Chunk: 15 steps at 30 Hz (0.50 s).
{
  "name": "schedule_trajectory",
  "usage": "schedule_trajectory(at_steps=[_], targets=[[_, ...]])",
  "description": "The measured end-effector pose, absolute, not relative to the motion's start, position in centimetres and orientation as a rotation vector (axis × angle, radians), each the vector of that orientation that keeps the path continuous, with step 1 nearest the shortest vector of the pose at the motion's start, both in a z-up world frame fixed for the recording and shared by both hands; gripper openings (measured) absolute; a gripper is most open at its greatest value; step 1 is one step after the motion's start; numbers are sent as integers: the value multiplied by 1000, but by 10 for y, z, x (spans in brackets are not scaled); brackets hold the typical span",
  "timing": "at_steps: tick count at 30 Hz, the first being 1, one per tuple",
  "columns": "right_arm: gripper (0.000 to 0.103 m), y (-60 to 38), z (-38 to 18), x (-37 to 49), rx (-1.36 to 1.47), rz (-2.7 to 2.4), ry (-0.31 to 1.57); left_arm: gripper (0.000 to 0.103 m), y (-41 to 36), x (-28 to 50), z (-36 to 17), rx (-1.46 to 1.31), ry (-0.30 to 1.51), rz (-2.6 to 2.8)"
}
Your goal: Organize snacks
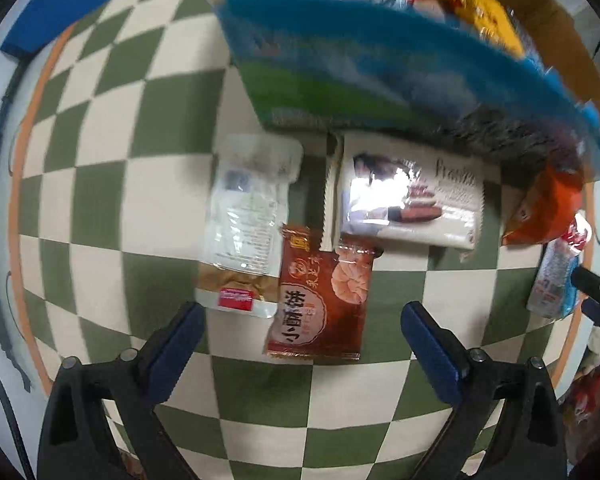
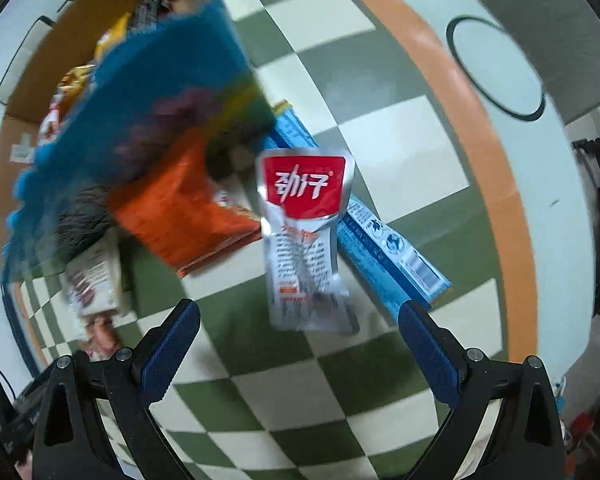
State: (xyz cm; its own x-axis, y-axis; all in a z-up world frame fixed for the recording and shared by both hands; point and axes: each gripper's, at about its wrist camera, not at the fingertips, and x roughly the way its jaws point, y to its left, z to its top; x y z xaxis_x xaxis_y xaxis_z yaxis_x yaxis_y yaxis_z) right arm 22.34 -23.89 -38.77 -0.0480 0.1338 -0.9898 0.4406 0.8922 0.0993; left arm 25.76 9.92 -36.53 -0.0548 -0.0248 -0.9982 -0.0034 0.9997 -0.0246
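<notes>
Snack packets lie on a green and cream checked cloth (image 1: 100,184). My left gripper (image 1: 304,320) points down, open, just above a brown-red packet (image 1: 320,300) with a shrimp picture; its pads do not touch it. Beside that packet lie a clear wrapped bun (image 1: 248,220) and a white Franzzi biscuit pack (image 1: 412,196). My right gripper (image 2: 300,320) is open over a silver pouch (image 2: 304,240) with a red label, which rests partly on a long blue box (image 2: 392,256). An orange bag (image 2: 180,208) and a big blue bag (image 2: 140,104) lie to the left.
A cardboard box (image 2: 100,12) holding more snacks stands behind the big blue bag (image 1: 380,52). The cloth has an orange border (image 2: 480,140) on a white table. A blue pad (image 1: 60,12) lies at the far left edge. The right gripper's tip (image 1: 596,292) shows beside a silver pouch (image 1: 556,280).
</notes>
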Motion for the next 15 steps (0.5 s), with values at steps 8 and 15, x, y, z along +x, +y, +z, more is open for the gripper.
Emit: schedule_trajectory(at_steps=[8, 15], targets=[[80, -244, -414, 224, 465, -266, 1609, 79, 77, 255, -399, 76, 1684, -8], [70, -236, -427, 232, 444, -255, 1635, 75, 64, 253, -398, 98, 1676, -12]])
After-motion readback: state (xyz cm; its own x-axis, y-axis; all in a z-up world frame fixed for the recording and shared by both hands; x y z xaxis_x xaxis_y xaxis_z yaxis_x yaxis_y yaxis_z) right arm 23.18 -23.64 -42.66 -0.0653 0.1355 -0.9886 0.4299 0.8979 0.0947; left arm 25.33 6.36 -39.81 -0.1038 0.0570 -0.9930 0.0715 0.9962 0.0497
